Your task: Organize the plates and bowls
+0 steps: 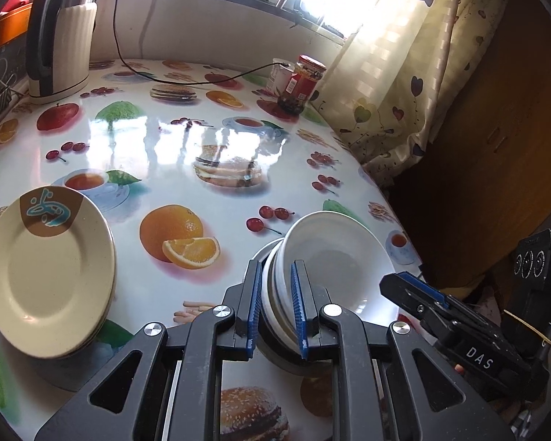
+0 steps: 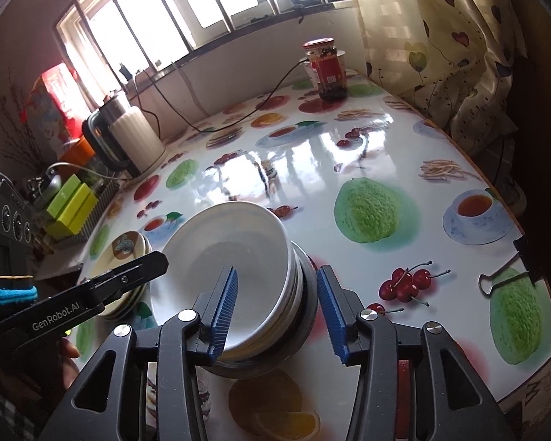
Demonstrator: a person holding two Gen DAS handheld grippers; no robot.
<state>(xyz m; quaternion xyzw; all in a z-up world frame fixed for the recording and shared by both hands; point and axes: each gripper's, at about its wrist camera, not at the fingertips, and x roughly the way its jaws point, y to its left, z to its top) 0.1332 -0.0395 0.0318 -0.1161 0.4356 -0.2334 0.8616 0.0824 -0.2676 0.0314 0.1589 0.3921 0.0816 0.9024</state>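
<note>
I have the left tool (image 1: pixel 277 305) clamped on the near-left rim of the stack of white bowls (image 1: pixel 334 257), its blue pads pressing the nested rims from inside and outside. The stack sits near the front right edge of the desk (image 1: pixel 158 147), which is covered in a glossy fruit-print cloth. The top bowl is empty and tilts a little; below it I can see several more white rims and a darker base, though I cannot count the bowls for certain.

My right tool (image 2: pixel 275 308) stands with its jaws apart, straddling the right side of the same stack: one blue pad hangs inside the top bowl and the other stands outside the stack's wall with a gap showing between it and the bowls. No pad of this tool presses on anything.

To the left of the bowls, well apart, lies a stack of cream plates (image 1: pixel 49 272), the top one marked with a brown patch and a teal design, and nothing on it.

At the far left of the desk stands an electric kettle (image 1: pixel 60 36), its black cord (image 1: pixel 202 79) trailing across to the back. A red-lidded jar (image 1: pixel 303 82) with dark contents stands at the far right beside a white container. A binder clip (image 2: pixel 510 268) grips the cloth at the right edge.
</note>
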